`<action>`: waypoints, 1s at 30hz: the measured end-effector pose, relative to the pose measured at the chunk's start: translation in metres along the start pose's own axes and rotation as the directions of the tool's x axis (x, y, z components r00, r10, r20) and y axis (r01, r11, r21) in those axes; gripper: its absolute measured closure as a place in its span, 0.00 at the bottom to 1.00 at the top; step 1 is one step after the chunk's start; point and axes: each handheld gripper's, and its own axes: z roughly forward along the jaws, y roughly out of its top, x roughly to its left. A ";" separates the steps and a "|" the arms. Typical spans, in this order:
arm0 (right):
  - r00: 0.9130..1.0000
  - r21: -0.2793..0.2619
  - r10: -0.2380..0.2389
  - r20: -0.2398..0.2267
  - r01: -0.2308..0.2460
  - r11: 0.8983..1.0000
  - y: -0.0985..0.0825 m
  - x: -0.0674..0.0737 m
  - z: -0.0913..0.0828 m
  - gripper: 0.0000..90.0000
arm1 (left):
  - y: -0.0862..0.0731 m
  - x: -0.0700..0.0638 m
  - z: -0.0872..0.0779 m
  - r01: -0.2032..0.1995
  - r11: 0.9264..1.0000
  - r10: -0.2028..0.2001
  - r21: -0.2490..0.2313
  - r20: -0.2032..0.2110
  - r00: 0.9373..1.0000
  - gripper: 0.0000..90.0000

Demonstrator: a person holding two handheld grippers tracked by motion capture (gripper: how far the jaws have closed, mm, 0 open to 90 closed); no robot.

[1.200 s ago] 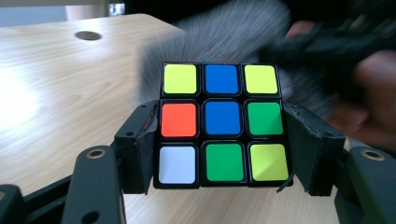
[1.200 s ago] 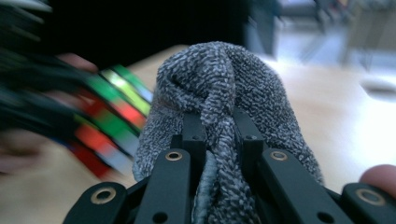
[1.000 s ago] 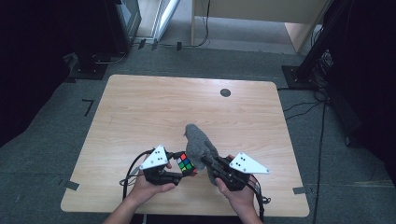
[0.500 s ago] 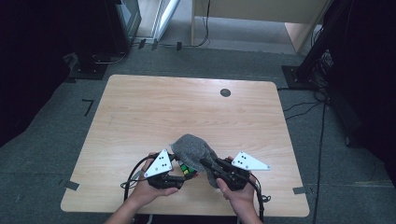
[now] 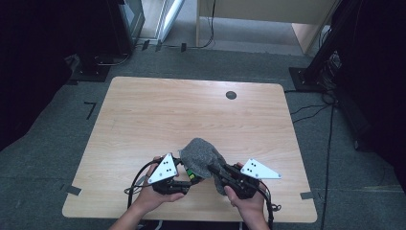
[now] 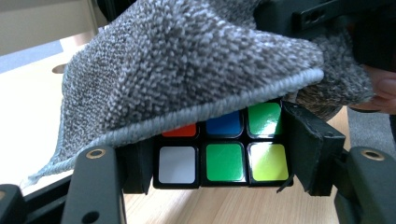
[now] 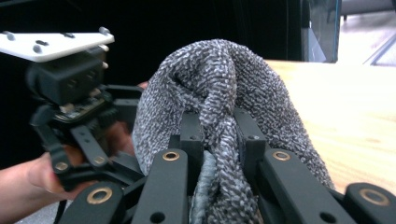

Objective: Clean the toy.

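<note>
Left gripper view shows the puzzle cube [image 6: 223, 147] clamped between my left jaws, hard, light and slick-faced, so I hold it by 2 opposite sides. Over it drapes the grey cloth [image 6: 187, 60], soft and limp, bunched tight in my right gripper [image 7: 219, 140], whose jaws are pressed together on a fold. Both sit low over the near tabletop [image 5: 143, 115], which is bare beyond; nothing blocks me.

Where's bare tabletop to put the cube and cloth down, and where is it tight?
Free: the whole far half of the table, up to the dark round spot, plus the left and right edges. Crowded: the near middle edge, where the left gripper clamps the cube and the right gripper pinches the grey cloth over it.
</note>
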 end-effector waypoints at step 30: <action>0.997 0.009 0.061 -0.051 -0.061 0.998 -0.006 -0.018 -0.004 0.85 | -0.002 -0.007 0.007 -0.125 0.992 0.125 0.008 -0.073 0.989 0.38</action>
